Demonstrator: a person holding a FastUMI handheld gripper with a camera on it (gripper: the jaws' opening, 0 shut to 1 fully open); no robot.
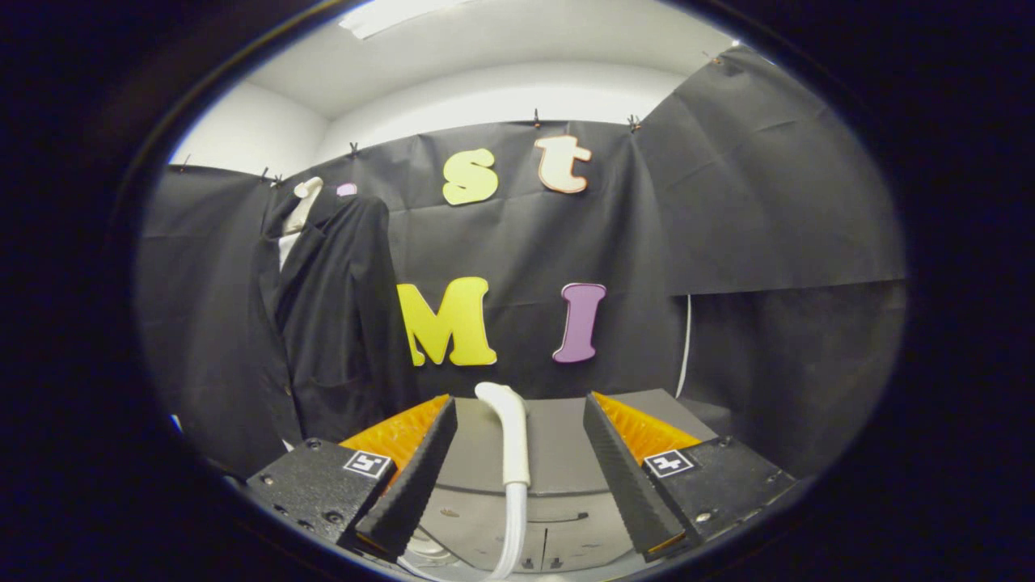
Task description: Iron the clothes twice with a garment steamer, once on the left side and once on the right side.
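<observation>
The jaws [517,477] stand wide open, with the two ribbed black fingers [416,477] spread to either side of the garment steamer handle [508,432]. Neither finger touches the handle; a clear gap shows on both sides of it.

**Steamer.** The white handle stands upright between the jaws, its curved top leaning slightly away from them. A white hose [511,533] runs down from the handle toward the grey unit [558,453] that sits directly under and ahead of the jaws. The upright stance presents the handle's long side to the fingers, so it appears parked for pick-up. The handle sits a little nearer the left finger than the right.

**Garment.** The dark jacket [340,323] hangs well beyond the jaws and off to their left, against the booth wall. It is carried on a pale form or hanger [306,202], with the front panels hanging free. This leaves both the left and right sides open to a vertical steaming pass.

**Step in hand.** Judged from this layout, neither pass has begun. The jaws are aligned to close on the handle first; ironing can follow only once the handle is held.

**Caution.** The hose may drag when the handle is carried toward the jacket.
</observation>
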